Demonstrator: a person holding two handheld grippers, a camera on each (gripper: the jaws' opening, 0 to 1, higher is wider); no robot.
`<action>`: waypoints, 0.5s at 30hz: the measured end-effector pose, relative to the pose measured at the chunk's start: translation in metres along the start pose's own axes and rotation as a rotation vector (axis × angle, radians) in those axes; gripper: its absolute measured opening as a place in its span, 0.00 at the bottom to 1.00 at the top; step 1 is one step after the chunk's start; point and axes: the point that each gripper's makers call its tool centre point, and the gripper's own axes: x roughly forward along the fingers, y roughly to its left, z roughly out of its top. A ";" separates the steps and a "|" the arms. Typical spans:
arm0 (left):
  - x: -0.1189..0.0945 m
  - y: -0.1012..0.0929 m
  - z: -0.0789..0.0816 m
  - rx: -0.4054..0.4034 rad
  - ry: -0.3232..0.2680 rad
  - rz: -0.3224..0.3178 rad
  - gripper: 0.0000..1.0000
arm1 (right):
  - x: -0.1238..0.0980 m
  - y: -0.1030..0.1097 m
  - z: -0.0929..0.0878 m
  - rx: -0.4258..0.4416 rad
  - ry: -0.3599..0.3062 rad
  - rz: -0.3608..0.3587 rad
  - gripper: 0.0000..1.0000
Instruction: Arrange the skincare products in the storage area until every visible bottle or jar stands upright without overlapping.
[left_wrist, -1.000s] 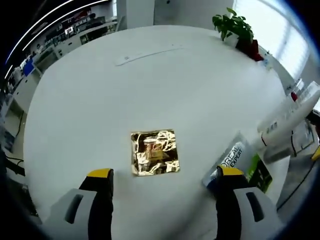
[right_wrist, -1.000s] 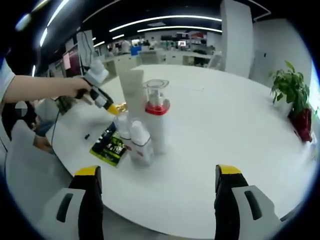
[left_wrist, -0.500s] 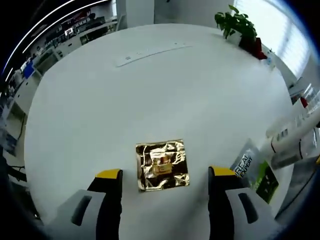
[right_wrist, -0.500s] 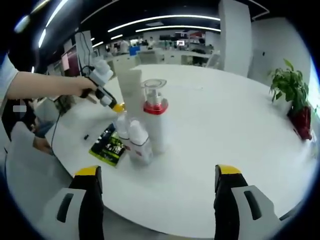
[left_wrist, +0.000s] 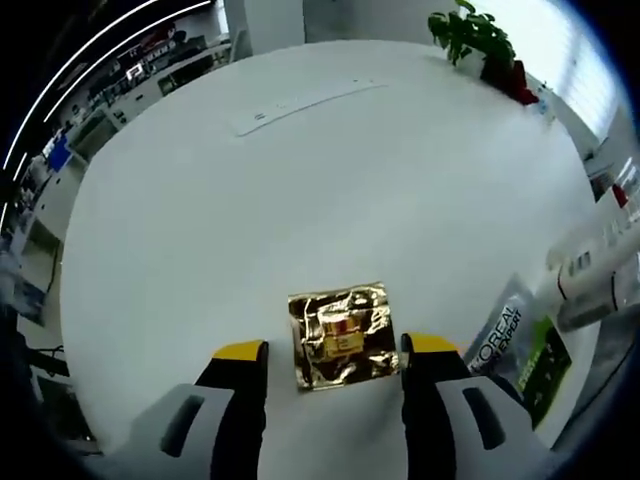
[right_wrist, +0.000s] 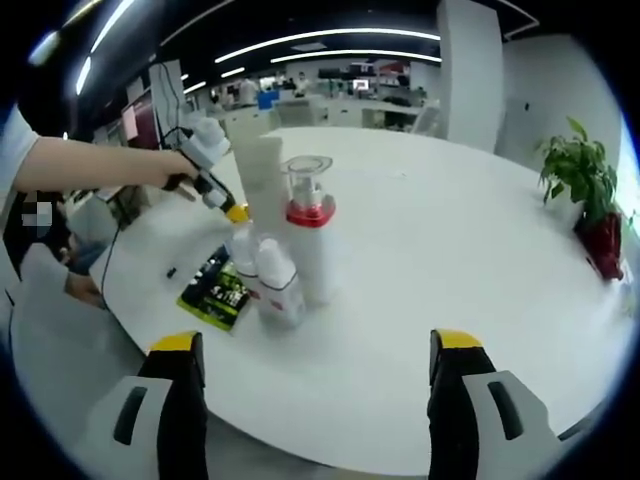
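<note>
The gold foil box (left_wrist: 343, 335) lies flat on the white desk (left_wrist: 300, 180), apart from the upright bottles (right_wrist: 290, 250). The left gripper (left_wrist: 335, 350) straddles it, fingers spread and empty. Next: close on it. The right gripper (right_wrist: 310, 350) waits wide, empty.

- On my left gripper view, the foil-wrapped jar (left_wrist: 341, 335) sits on the table (left_wrist: 300, 190) near its near edge, between my left gripper (left_wrist: 330, 352) jaws.
- The L'Oreal tube (left_wrist: 495, 330) lies just right of it, beside a flat sachet (left_wrist: 540, 362).
- On my right gripper view, a pump bottle (right_wrist: 310, 245), tall tube (right_wrist: 262, 175) and two small bottles (right_wrist: 278, 285) stand clustered near the table's left edge.
</note>
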 end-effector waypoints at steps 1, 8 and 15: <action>0.000 0.000 0.000 0.002 0.000 0.001 0.54 | 0.000 0.000 0.000 -0.001 0.000 0.001 0.92; -0.003 -0.004 0.000 0.018 -0.004 0.001 0.41 | 0.001 0.000 -0.001 0.000 0.003 0.001 0.92; -0.011 -0.005 0.002 0.013 -0.022 0.014 0.39 | 0.001 -0.001 0.000 0.000 0.001 0.000 0.92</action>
